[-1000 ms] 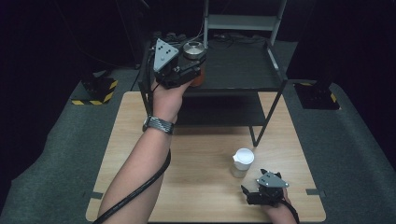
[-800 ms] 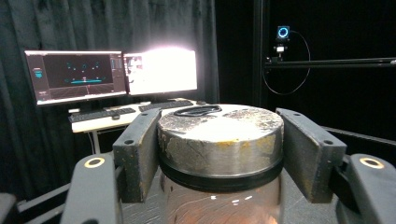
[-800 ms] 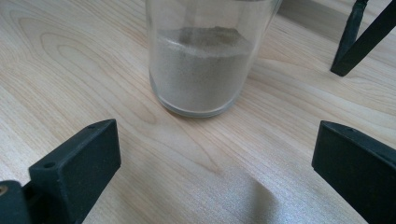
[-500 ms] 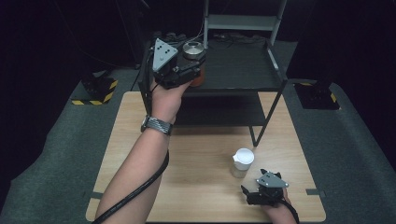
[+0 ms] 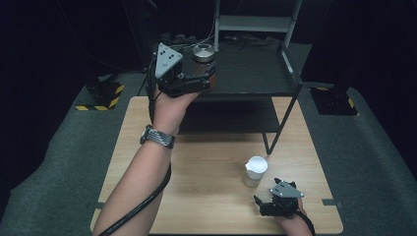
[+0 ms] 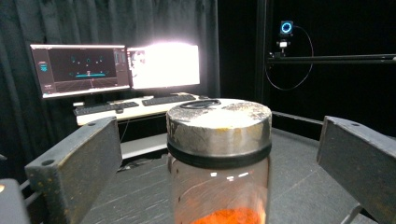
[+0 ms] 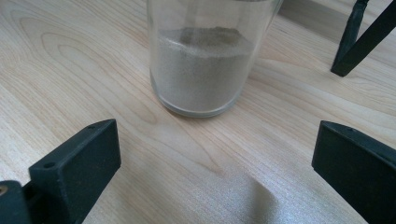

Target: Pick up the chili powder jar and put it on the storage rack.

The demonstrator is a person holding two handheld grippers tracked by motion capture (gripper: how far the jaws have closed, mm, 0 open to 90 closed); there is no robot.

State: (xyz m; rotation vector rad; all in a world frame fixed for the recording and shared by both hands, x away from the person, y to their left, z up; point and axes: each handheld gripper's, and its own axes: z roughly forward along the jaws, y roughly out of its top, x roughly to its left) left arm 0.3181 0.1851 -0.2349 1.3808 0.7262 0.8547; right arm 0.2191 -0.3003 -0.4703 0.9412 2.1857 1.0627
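The jar [image 6: 218,158] with orange powder stands on the far shelf [image 5: 255,73], between the left tool's [image 5: 199,81] jaws, which have just been opening wide and let go. Pull that tool straight back so it does not bump the jar. The right tool [image 5: 268,205] rests wide open and empty on the near counter [image 5: 206,196], by the glass [image 7: 210,60] of grey powder.

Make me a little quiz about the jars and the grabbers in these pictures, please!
1. True or false: the left gripper squeezes the jar with the metal lid.
2. What colour is the powder in the jar with the white lid on the wooden table? A) grey B) blue C) green
3. Where does the jar with the metal lid stand?

Key
1. False. Its jaws have just been opening; the jar sits between them, with gaps on both sides.
2. A. The right gripper view shows grey powder, and its jaws stand open short of the jar.
3. On the top level of the black shelf.
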